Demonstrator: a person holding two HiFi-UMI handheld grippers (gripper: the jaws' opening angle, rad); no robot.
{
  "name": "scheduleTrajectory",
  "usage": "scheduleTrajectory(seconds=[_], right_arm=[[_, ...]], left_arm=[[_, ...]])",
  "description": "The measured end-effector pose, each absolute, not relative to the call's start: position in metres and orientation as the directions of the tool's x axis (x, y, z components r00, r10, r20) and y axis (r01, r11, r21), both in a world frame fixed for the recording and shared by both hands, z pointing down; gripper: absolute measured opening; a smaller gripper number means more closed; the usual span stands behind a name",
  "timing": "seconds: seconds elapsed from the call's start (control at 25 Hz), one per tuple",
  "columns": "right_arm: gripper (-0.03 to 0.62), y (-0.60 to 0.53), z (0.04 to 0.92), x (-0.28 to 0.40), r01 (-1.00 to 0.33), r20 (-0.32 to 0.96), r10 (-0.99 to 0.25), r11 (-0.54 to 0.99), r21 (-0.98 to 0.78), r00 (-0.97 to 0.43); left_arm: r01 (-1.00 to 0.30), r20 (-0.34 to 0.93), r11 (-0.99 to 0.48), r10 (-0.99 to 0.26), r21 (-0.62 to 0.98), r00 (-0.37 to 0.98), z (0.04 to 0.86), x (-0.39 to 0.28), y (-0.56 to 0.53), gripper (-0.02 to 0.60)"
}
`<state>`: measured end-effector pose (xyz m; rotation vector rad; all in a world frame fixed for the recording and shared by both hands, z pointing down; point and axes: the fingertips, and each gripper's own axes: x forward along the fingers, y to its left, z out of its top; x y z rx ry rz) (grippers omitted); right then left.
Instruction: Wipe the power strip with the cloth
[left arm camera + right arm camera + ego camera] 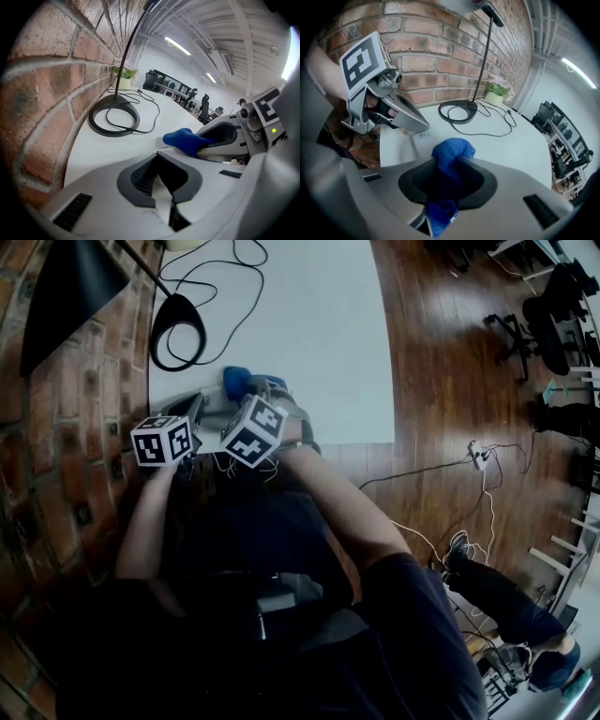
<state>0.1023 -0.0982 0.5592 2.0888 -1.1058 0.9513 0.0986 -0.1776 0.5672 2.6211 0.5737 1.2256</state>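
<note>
Right gripper (449, 165) clamped on the blue cloth (452, 152); pads pressing a bunched fold, a rounded wad poking out past the tips, a smaller tail hanging on the camera's side of the jaws. Left gripper (158, 157) closed, tips together, nothing seen between them.

White power strip (410, 137) flat on the white table (525, 140), at the near corner by the brick wall (440, 56); small label on its top face. In the right gripper view, cloth wad just beside the strip, to the right of that label; touching or a little above, impossible to tell. Left gripper's closed fingers slanting down onto the strip's far end in that same view; contact not clear.

In the left gripper view, cloth just beyond the closed tips, jutting from the right gripper's jaws over the pale surface.

From the head view, both grippers side by side at the table's near edge, marker cubes upward, cloth ahead of the right one. Black ring-shaped lamp base (178, 329) well beyond on the table, black cord (239, 259) looping away behind it.
</note>
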Motion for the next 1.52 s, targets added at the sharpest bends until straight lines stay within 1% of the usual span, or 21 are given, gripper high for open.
scheduleTrajectory(seconds=[0.36, 0.56, 0.76, 0.84, 0.96, 1.04, 1.24, 1.52], right_arm=[[0.097, -0.158, 0.558, 0.092, -0.932, 0.803, -0.518, -0.342, 0.12, 0.294], [0.095, -0.169, 0.561, 0.09, -0.947, 0.809, -0.525, -0.298, 0.115, 0.264], [0.095, -0.169, 0.56, 0.093, -0.943, 0.8, -0.542, -0.321, 0.084, 0.256], [0.095, -0.167, 0.559, 0.092, -0.938, 0.793, -0.552, -0.338, 0.071, 0.259], [0.094, -0.166, 0.558, 0.094, -0.926, 0.778, -0.567, -0.373, 0.05, 0.27], [0.094, -0.166, 0.558, 0.094, -0.923, 0.776, -0.568, -0.381, 0.05, 0.276], [0.094, -0.16, 0.557, 0.094, -0.911, 0.768, -0.574, -0.41, 0.031, 0.284], [0.095, -0.139, 0.556, 0.092, -0.885, 0.749, -0.577, -0.466, 0.027, 0.327]], left_arm=[[0.257, 0.691, -0.911, 0.413, 0.324, 0.594, 0.568, 0.098, -0.178, 0.017], [0.245, 0.681, -0.899, 0.434, 0.362, 0.59, 0.571, 0.097, -0.181, 0.015], [0.289, 0.697, -0.891, 0.455, 0.351, 0.554, 0.572, 0.098, -0.183, 0.014], [0.31, 0.716, -0.899, 0.436, 0.311, 0.546, 0.571, 0.099, -0.185, 0.014], [0.312, 0.72, -0.917, 0.389, 0.247, 0.575, 0.567, 0.101, -0.193, 0.015], [0.313, 0.727, -0.918, 0.386, 0.243, 0.568, 0.568, 0.101, -0.193, 0.015], [0.366, 0.77, -0.909, 0.376, 0.199, 0.515, 0.583, 0.094, -0.185, 0.014], [0.367, 0.779, -0.909, 0.372, 0.196, 0.505, 0.587, 0.092, -0.182, 0.012]])
